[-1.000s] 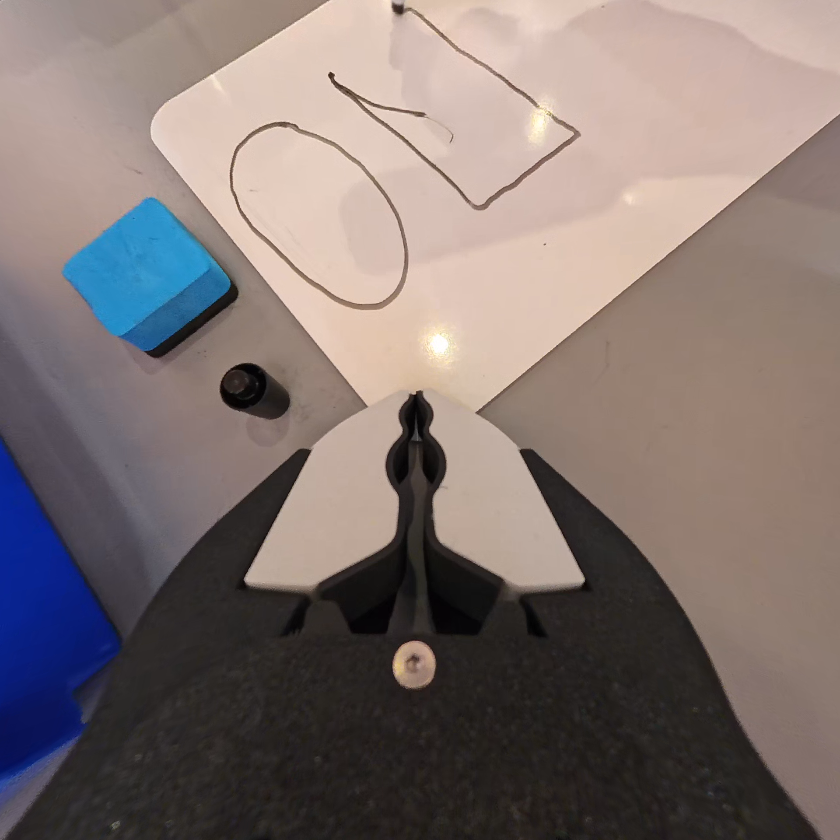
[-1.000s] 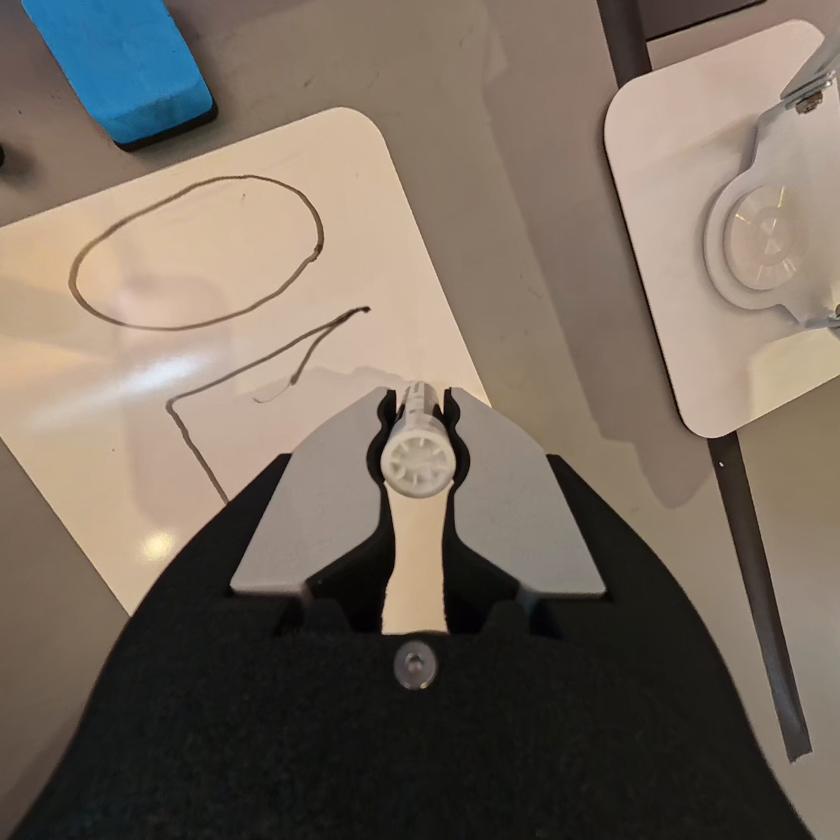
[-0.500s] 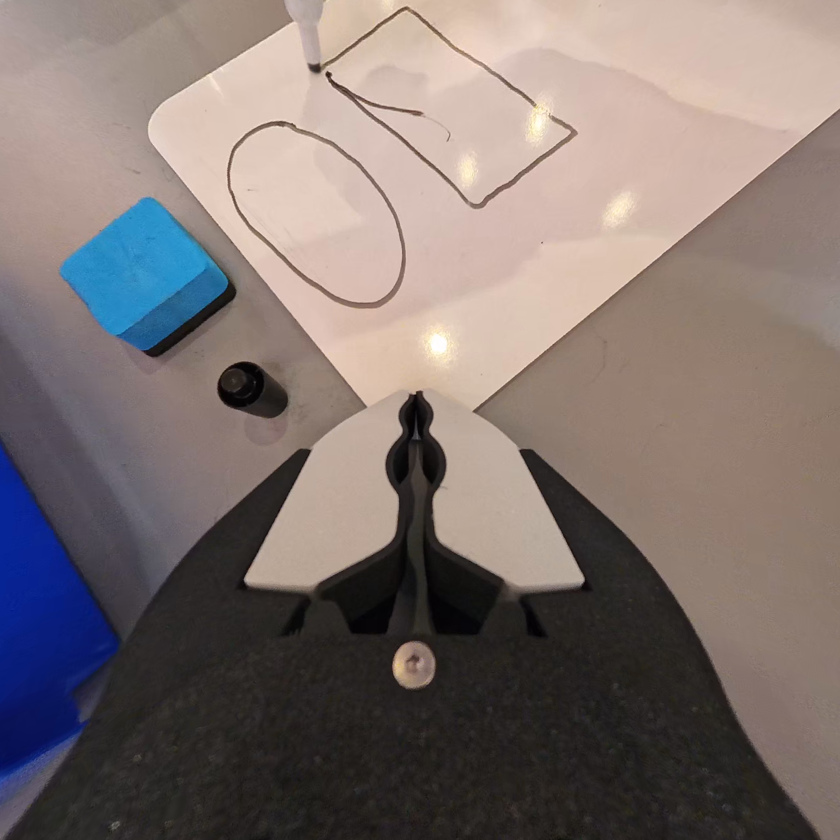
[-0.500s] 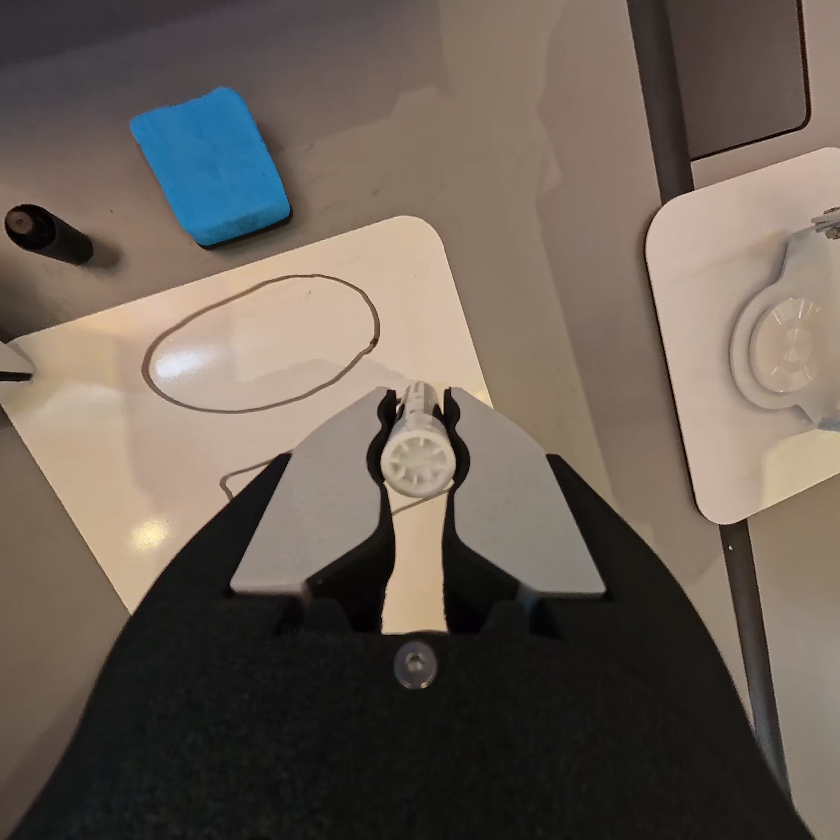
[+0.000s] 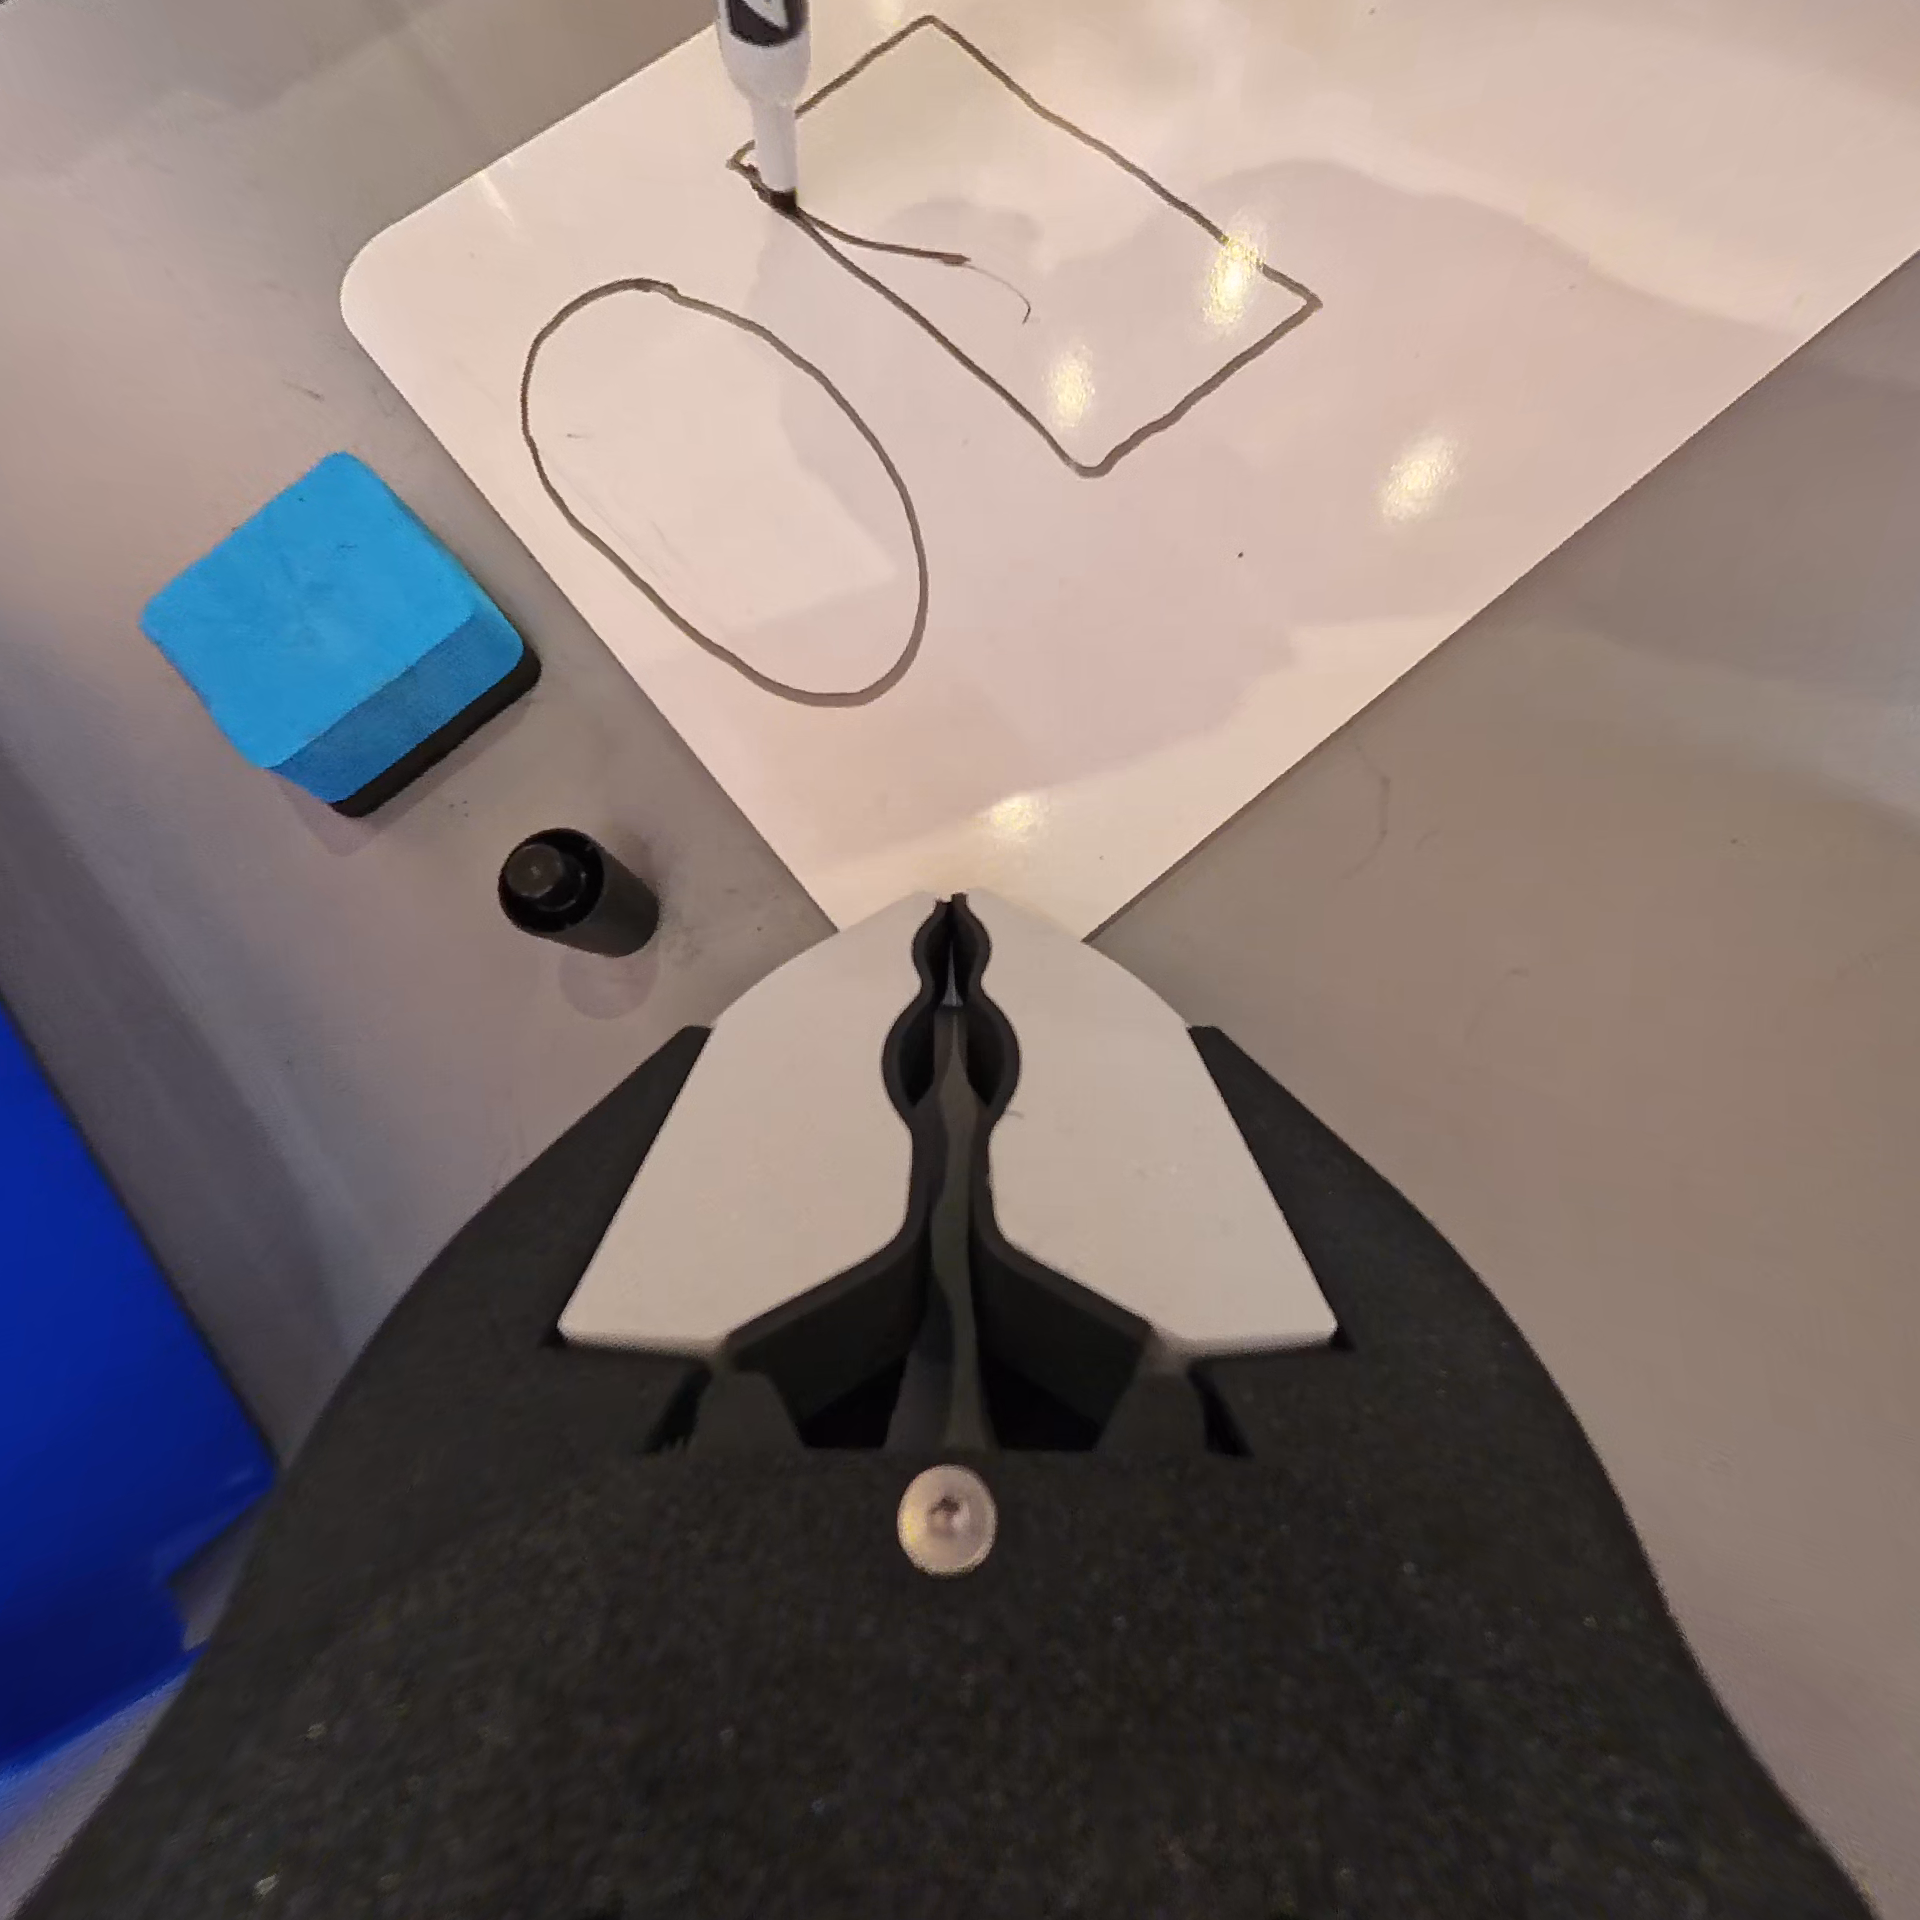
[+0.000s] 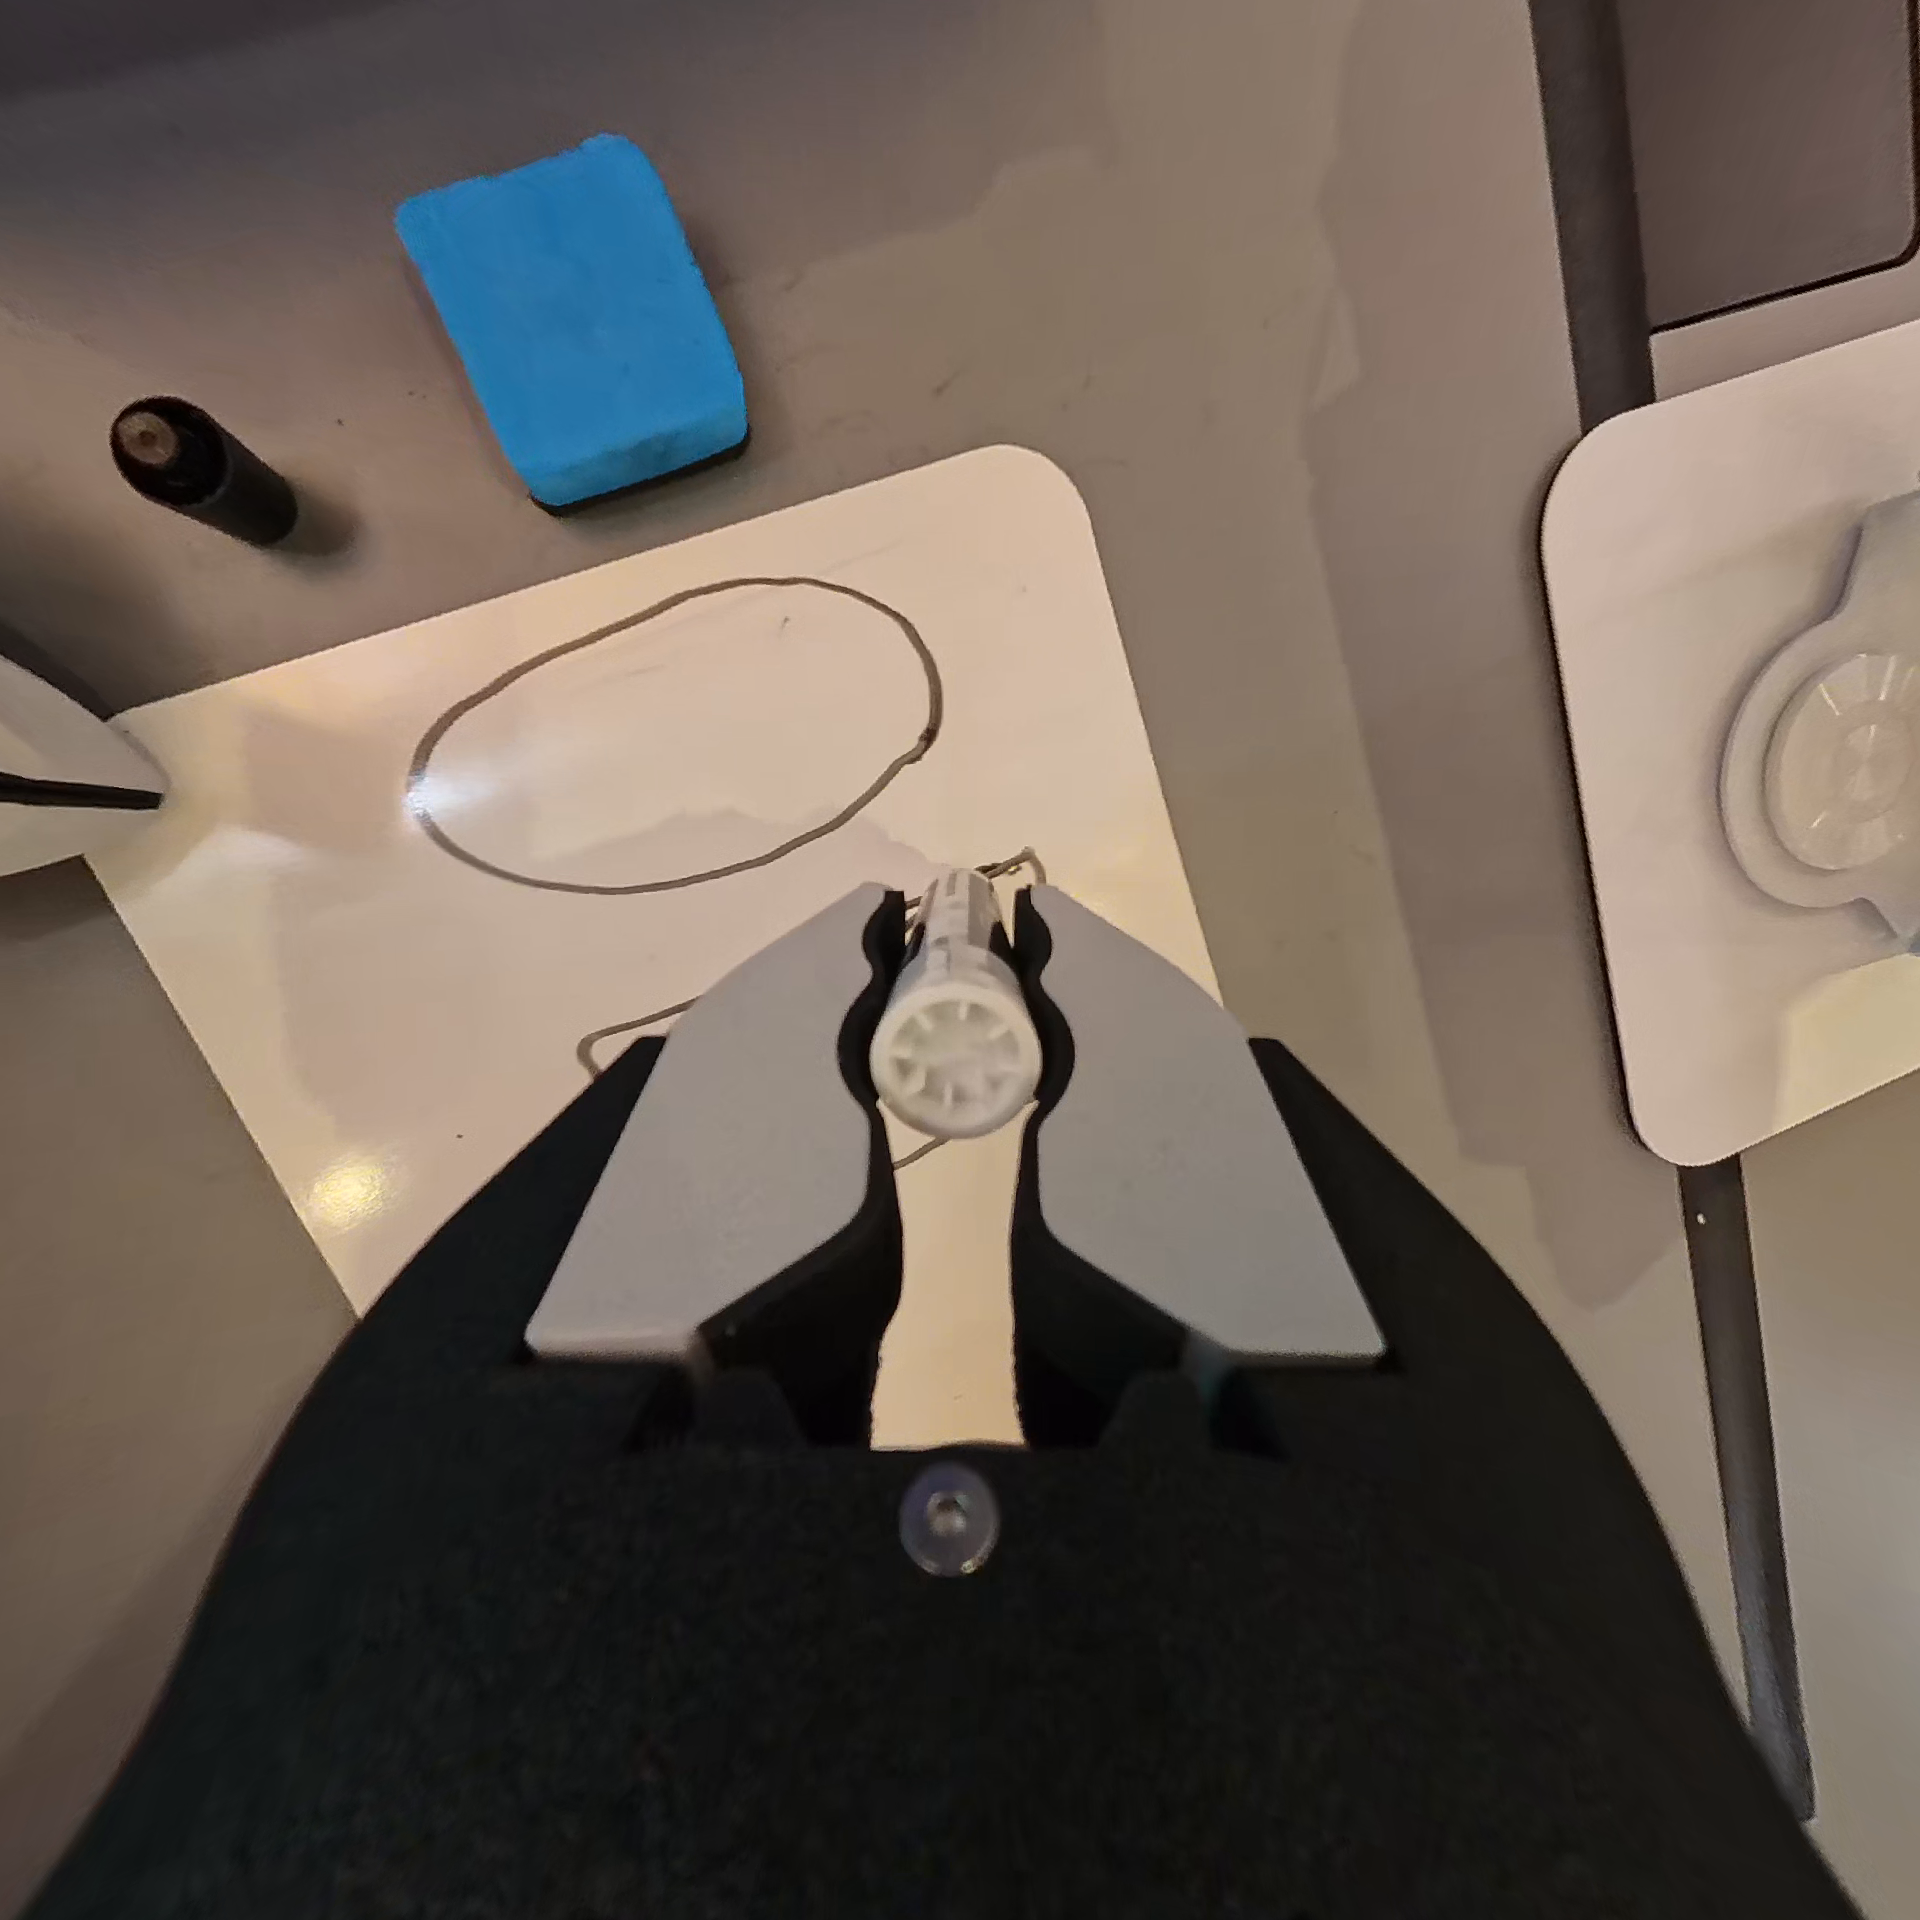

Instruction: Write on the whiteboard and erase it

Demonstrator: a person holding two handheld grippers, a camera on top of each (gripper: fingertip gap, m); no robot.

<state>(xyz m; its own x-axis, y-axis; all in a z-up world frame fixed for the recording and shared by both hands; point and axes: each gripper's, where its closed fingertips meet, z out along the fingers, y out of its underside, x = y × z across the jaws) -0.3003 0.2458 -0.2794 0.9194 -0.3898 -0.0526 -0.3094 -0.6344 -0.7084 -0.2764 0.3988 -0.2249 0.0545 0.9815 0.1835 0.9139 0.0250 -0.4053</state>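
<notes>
My right gripper [image 6: 956, 914] has its two grey fingers [image 6: 727, 1122] pressed against the sides of a white marker [image 6: 961, 1023], whose ribbed back end faces my camera. In the left wrist view the marker [image 5: 767, 94] comes down nearly upright from the top edge, and its black tip touches the whiteboard [image 5: 1351, 436] at the near-left corner of a drawn rectangle [image 5: 1023, 249]. A thinner stray stroke [image 5: 935, 258] runs off from that corner into the rectangle.

My left gripper [image 5: 954, 904] holds nothing. Its fingers [image 5: 790, 1143] are brought together, with only a hairline between the tips, and they hover at the near corner of the whiteboard. The right wrist view catches the tip of that gripper [image 6: 78, 779] at its left edge, over the same corner.

The whiteboard lies flat on a grey table [image 5: 1558, 1039]. Beside the rectangle is a drawn oval [image 5: 717, 488], closed and well apart from the marker tip. Off the board, on the table, a blue eraser [image 5: 332, 634] with a black base sits near the board's left edge. Just nearer to me lies the black marker cap [image 5: 571, 894] on its side, apart from both eraser and board. A blue object [image 5: 94, 1351] fills the left edge of my left view. To the right of the whiteboard, a second white board [image 6: 1714, 779] carries a white round-lensed fitting [image 6: 1849, 790].
</notes>
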